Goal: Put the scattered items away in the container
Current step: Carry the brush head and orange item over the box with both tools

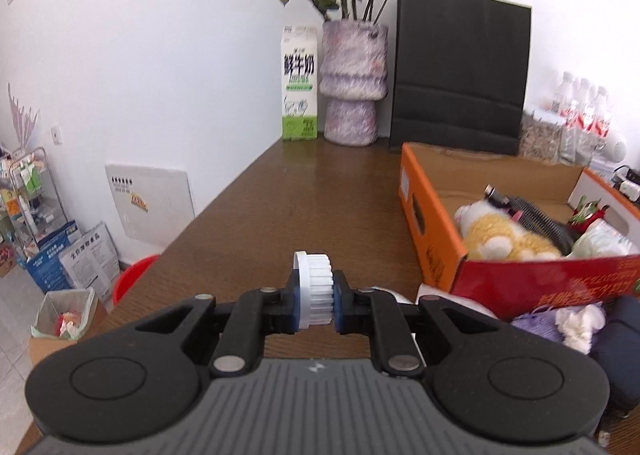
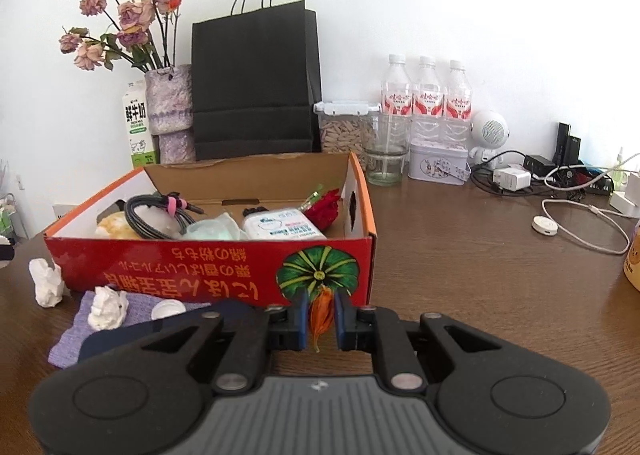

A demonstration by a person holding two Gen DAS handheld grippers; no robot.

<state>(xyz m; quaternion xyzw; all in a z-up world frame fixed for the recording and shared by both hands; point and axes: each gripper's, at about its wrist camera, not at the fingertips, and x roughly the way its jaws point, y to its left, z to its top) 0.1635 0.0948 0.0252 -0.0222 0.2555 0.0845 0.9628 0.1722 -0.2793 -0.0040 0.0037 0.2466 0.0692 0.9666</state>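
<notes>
Left gripper (image 1: 316,297): its two blue pads are closed on a white ribbed bottle cap (image 1: 316,289), which stands on its edge between them, above the brown wooden table (image 1: 304,199).
Right gripper (image 2: 321,315): its pads are closed on a thin orange dried petal (image 2: 322,313) that hangs down between them, just in front of the box wall.
Things near the right gripper: a purple cloth (image 2: 76,331) lies flat on the table, with a crumpled white tissue (image 2: 108,307) and a small white round lid (image 2: 168,310) on it. A second crumpled tissue (image 2: 47,282) lies on the bare table, just beside the left corner of the box.
Container: an open cardboard box (image 2: 224,267), red in front with a green pumpkin picture and orange on the sides, stands on the table. In the left wrist view it is to the right of the held cap.
Inside the box: a yellow and white plush toy (image 1: 508,235), a coiled dark cable (image 2: 158,215) with a pink tie, a white packet of wipes (image 2: 282,229), a red artificial rose (image 2: 326,209) and a pale green crumpled thing that I cannot identify.
Behind the box: a black paper bag (image 2: 254,83), a purple vase (image 2: 170,111) with dried roses and a milk carton (image 2: 138,127) stand at the wall.
Far right: three water bottles (image 2: 426,95), a jar, a small tin, a white round speaker (image 2: 490,133), chargers and a white cable (image 2: 588,223).
</notes>
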